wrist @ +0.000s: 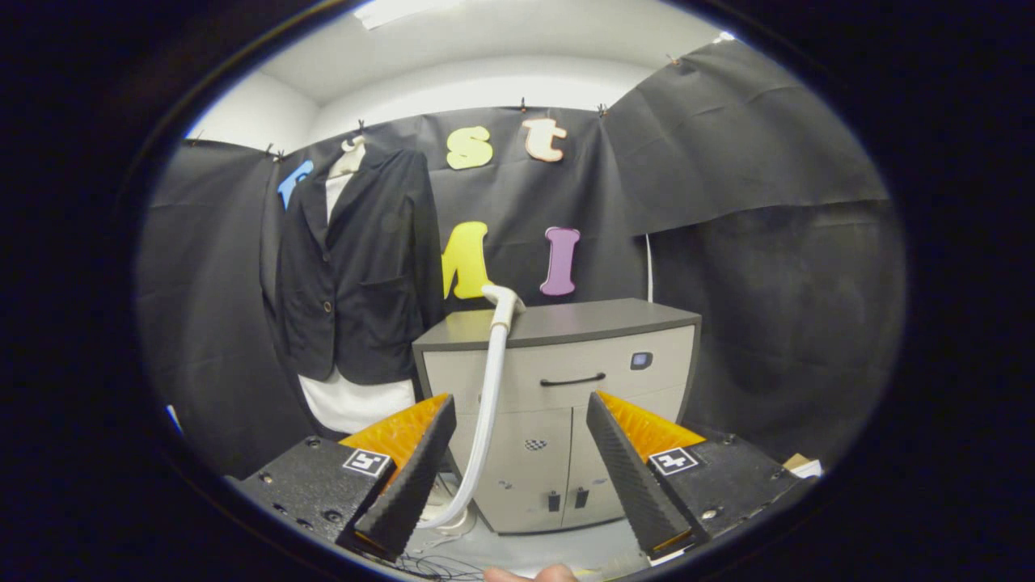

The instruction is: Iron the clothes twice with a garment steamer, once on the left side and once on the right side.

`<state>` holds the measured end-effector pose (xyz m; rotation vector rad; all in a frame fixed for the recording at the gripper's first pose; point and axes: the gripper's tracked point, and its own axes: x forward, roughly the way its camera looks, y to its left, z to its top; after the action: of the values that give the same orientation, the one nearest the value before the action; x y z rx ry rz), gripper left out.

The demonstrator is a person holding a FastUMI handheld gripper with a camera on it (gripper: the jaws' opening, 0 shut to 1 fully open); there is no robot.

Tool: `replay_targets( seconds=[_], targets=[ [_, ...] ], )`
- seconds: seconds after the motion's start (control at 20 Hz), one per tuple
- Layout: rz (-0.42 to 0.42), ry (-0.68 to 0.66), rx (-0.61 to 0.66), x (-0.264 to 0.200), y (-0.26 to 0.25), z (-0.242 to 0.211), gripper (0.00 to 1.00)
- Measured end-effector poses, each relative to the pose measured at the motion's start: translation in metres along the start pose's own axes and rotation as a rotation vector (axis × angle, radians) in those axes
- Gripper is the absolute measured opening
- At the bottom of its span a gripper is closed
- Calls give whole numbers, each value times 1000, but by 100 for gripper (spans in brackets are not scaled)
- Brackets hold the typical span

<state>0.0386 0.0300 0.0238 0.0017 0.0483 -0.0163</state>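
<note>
The gripper (521, 416) holds its two fingers spread wide apart, with nothing between them and nothing touching either one. Their near ends are cut off low in the view, as are the dark blocks they are mounted on.

Beyond the fingers stands a grey cabinet with a dark flat top (558, 388), a drawer with a slim dark handle and two doors below. The small square panel on its drawer front is too small to make out. Resting at the front left edge of the cabinet top is the white head of the garment steamer (503, 303); its long white hose (488, 412) drops down the cabinet front, passes just inside the left finger and curls onto the floor, where the coil is partly hidden behind that finger.

Left of the cabinet, well beyond the left finger, a dark suit jacket (356, 267) hangs against the black cloth wall over a white garment (356, 400) that shows at the collar and below the hem. The hanger is mostly covered, though a pale hook seems to show at the top. The jacket's lower right edge is close to, perhaps hidden by, the cabinet's left corner.

A fingertip (534, 574) of a person's hand shows just at the bottom, largely cut off.
</note>
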Motion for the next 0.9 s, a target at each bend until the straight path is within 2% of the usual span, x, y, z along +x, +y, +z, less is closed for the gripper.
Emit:
replay_targets(
  seconds=[0.15, 0.5, 0.9],
  targets=[
    [-30, 26, -8, 3, 4, 2, 100],
    [-91, -12, -61, 28, 19, 40, 100],
    [-30, 25, -79, 108, 37, 97, 100]
  ],
)
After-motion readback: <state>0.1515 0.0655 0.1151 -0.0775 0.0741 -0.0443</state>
